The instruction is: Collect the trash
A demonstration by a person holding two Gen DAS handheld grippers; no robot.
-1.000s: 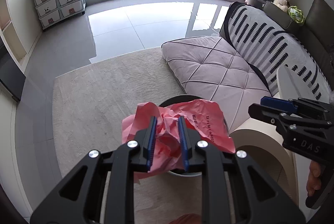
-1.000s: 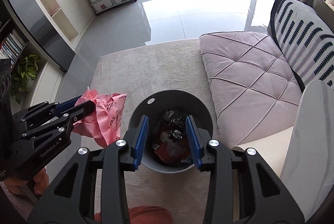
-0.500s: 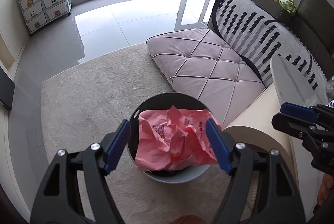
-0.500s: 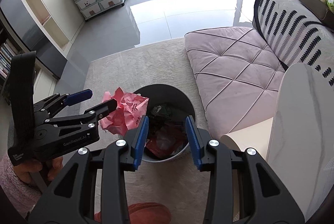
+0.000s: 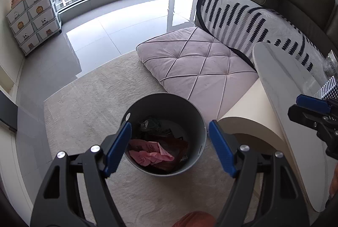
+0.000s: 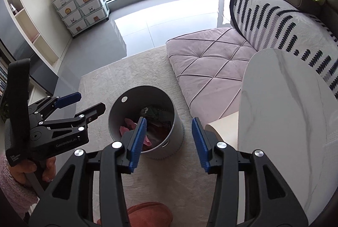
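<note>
**Pink bag in the bin, both grippers empty**

Nearest the camera, the left gripper stands wide apart above the bin, with nothing between its two blue pads. The right gripper holds nothing either, and its jaws are opening; it hangs beside the bin, toward the table.

One round grey bin stands on the beige rug, near the rug's right edge and just beside the table's cream base. Inside it lies one crumpled pink bag, against the near wall, on top of dark wrappers. One reddish slipper shows at the rug's near edge.

Beyond the bin, one quilted mauve cushion rests on the rug's far right corner, against a sofa with a patterned throw. Farther off, one drawer unit, eight drawers in two columns, stands by the window. Two soft toys sit on the sofa's far end.
</note>
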